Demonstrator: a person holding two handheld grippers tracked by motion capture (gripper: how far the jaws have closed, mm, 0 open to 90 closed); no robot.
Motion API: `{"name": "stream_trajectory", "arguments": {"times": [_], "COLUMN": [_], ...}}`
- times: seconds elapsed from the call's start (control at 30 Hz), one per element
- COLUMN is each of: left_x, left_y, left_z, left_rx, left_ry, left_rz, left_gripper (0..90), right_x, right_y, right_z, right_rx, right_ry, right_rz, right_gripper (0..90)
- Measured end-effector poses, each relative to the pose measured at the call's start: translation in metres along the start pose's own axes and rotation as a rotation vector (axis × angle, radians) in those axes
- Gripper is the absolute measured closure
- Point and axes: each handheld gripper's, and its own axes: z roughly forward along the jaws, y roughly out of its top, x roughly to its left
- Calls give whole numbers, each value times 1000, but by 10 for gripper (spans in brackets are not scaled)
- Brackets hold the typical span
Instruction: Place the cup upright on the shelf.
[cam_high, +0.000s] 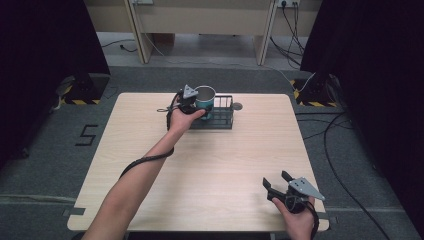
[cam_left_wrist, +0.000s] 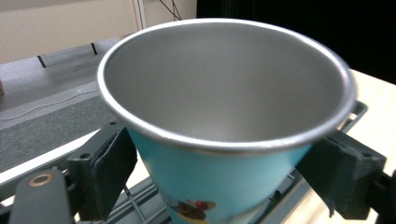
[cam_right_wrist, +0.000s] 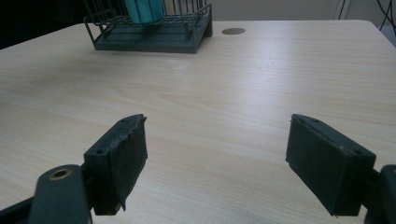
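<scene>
Right gripper (cam_high: 276, 186) idles near table's front edge, jaws wide apart, empty | left gripper (cam_high: 188, 102) at far side clamps upright teal steel cup (cam_high: 205, 98) between its pads; cup sits in wire rack (cam_high: 223, 118), left end

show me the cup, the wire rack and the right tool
cup (cam_left_wrist: 224, 93), left gripper view, on its steel inner wall
wire rack (cam_high: 223, 121), high view, on its front rail
right tool (cam_high: 276, 182), high view, midway between its open tips
</scene>
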Motion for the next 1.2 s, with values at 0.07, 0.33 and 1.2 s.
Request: {"name": "stream_trajectory", "arguments": {"times": [0.07,0.33,1.2], "left_x": [0,5,9], "left_y": [1,-6,-9], "left_z": [-4,-19,-69], "left_rx": [-6,-3,-37], "left_ry": [-3,-1,6], "left_rz": [2,7,49], "left_gripper": [143,143,143], "right_x": [0,0,0], "right_y": [0,0,0], "right_z": [0,0,0], "right_rx": [0,0,2], "right_ry": [-2,-4,-9], "right_rz": [1,3,9], "right_gripper": [212,212,212]}}
